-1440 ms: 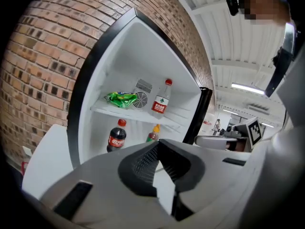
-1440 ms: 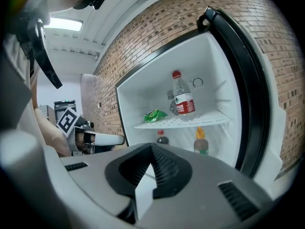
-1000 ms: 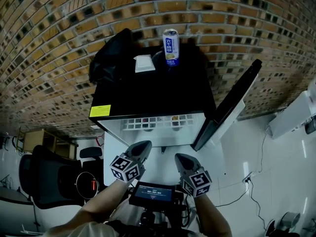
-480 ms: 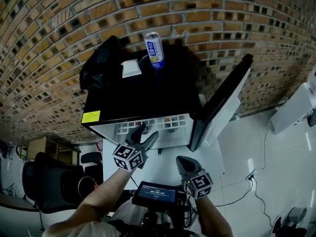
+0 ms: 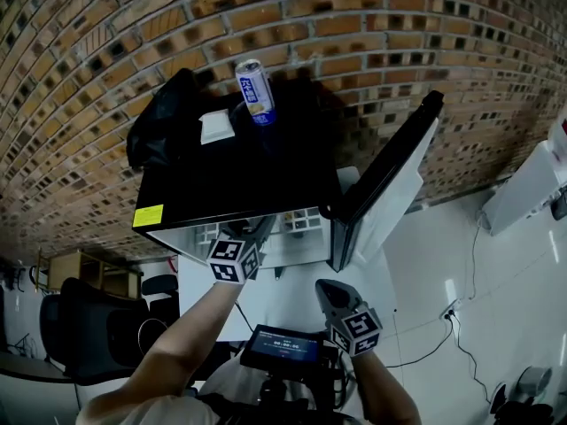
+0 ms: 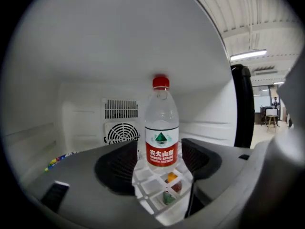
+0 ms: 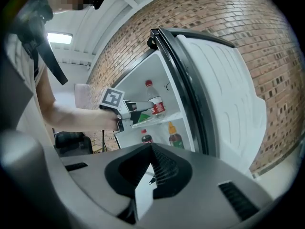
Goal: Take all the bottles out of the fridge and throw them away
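**Left gripper gaping round the water bottle, right one pinched shut**

So the left gripper (image 6: 159, 165) is poked into the boxy black mini fridge (image 5: 239, 184). Its smooth grey jaws with the ribbed black pads have just been opening and now stand wide apart. A clear plastic water bottle (image 6: 161, 123) with a red screw cap and a red-and-white label stands upright right in the gap. The pads aren't pressing on it. It sits on a white wire grid shelf (image 6: 152, 187). The back wall behind it is smooth white plastic with a round fan grille (image 6: 120, 132) under a slotted vent.

The right gripper (image 7: 149, 168) hangs outside the fridge, well apart from that bottle, with its jaws closed together on nothing. Its view looks in past the open fridge door (image 7: 224, 94), which has a moulded white liner. Two more show below the shelf: a dark bottle with a red cap (image 7: 147, 138) and a bottle with an orange pointed cap (image 7: 175, 138).

In the head view the fridge top is glossy black. A tall blue-and-white can (image 5: 254, 91), a flat white rectangle (image 5: 215, 127) and a crumpled black bag (image 5: 164, 122) sit on it, and a yellow sticker (image 5: 148, 215) is at the front corner. A rough brick wall (image 5: 425, 42) stands behind, and there's a shiny white tile floor (image 5: 443, 264) beside the fridge.
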Available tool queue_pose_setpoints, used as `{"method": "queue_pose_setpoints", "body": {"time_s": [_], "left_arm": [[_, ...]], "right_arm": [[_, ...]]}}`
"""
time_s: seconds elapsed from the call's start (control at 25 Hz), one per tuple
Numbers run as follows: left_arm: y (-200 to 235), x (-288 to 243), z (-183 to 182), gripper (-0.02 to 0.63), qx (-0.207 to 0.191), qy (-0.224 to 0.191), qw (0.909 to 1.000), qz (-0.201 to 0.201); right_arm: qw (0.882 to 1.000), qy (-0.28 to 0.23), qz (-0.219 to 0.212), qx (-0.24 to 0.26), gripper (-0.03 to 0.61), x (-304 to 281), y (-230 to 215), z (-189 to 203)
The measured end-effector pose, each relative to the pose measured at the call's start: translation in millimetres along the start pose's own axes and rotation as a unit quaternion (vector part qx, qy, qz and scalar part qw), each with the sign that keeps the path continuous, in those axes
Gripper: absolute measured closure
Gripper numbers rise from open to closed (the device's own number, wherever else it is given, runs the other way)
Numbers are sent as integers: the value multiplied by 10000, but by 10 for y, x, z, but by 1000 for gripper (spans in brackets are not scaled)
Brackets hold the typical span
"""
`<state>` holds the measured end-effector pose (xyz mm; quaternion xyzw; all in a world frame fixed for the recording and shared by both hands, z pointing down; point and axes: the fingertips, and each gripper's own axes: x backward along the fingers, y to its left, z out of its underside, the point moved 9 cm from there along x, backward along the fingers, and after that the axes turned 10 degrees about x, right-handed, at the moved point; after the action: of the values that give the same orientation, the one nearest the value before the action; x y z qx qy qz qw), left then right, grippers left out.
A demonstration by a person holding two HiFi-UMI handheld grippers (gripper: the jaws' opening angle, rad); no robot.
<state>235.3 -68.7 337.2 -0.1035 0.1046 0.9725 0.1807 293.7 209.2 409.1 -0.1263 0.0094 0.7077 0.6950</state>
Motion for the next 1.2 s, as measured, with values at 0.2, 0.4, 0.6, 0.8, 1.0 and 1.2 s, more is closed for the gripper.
{"method": "queue_pose_setpoints", "body": {"time_s": [0.2,0.4,0.6,0.8,1.0,1.2], "left_arm": [[-56,-309,17,272,-67,191,9998,-57],[-86,-466,-40,272,-46,169,9997,-175],[-135,-364,-31,307,-136,225,9995,-182],[-190,-92,22,310,-74,302,9995,-77],[-266,224,89,310,-58,321,9994,122],[-334,562,191,310,-1,237,9994,255]], "right_arm": [[10000,17,33,-37,578,74,-113,13],[9999,17,109,-93,578,145,-215,26],[9999,11,74,-140,578,156,-226,66],[9999,26,-89,-143,578,102,-198,83],[9994,40,-328,-94,578,7,-129,71],[9979,104,-642,-37,578,-78,-49,71]]}}
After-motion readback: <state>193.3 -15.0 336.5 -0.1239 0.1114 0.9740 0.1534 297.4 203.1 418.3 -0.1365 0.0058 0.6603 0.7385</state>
